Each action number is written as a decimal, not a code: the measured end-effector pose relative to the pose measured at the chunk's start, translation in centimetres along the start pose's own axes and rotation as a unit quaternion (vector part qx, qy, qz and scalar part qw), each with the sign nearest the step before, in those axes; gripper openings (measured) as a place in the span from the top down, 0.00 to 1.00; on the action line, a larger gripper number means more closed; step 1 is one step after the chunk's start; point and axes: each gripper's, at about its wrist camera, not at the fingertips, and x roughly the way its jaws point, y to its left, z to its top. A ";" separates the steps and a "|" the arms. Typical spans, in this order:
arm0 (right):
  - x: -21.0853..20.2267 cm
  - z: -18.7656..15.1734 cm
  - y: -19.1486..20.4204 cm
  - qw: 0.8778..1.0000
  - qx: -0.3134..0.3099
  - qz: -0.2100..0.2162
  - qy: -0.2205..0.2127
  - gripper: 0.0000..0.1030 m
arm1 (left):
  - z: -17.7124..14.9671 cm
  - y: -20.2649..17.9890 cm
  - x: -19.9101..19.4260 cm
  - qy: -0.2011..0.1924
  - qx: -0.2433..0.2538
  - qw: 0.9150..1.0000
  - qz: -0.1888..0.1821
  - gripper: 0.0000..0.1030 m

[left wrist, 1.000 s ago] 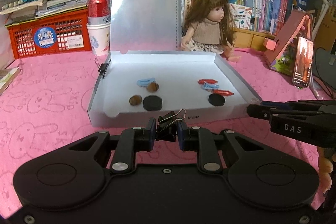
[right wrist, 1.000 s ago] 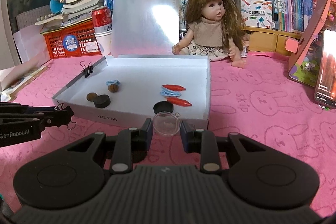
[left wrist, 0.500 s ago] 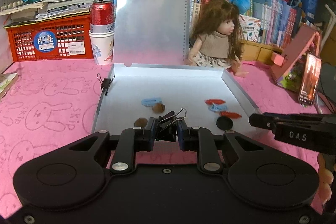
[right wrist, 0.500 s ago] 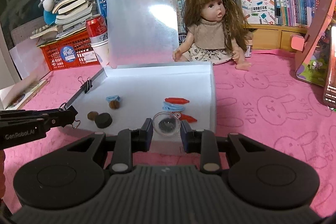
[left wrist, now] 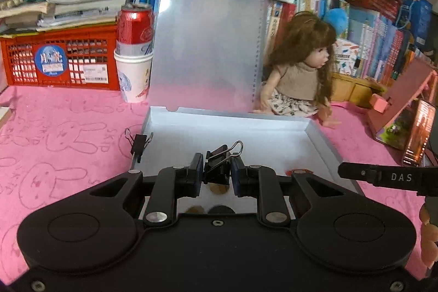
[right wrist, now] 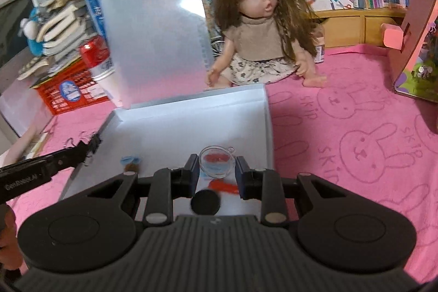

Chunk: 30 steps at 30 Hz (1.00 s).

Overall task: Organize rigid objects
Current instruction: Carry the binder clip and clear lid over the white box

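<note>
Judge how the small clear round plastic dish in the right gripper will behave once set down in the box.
The small clear round plastic dish looks thin and light, so it may slide. Its round rim could roll if released tilted. Held only by its edges in the right gripper, it may slip.

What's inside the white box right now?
In the box: a black disc, red pieces, a blue piece, brown nuts. The grippers cover much of its near floor.

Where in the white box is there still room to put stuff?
The back half of the white box, between the upright lid and the blue piece, is bare. The front is crowded: red pieces, black disc.
</note>
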 end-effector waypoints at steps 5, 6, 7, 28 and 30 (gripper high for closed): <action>2.2 1.3 -0.1 1.000 0.001 -0.017 0.015 0.68 | 1.1 0.8 3.0 0.018 -0.009 1.000 0.008 0.80; 2.7 1.6 0.0 1.000 0.001 -0.018 0.018 0.68 | 1.2 0.7 3.4 0.020 -0.007 1.000 0.008 0.80; 3.0 1.7 0.0 1.000 0.000 -0.019 0.019 0.68 | 1.3 0.7 4.0 0.021 -0.004 1.000 0.011 0.80; 8.5 2.9 1.9 0.998 -0.029 -0.021 0.054 0.67 | 1.3 -0.2 11.7 0.073 0.017 0.997 0.021 0.80; 8.8 2.8 2.1 0.998 -0.034 -0.023 0.058 0.67 | 1.0 -0.3 11.9 0.076 0.021 0.997 0.023 0.80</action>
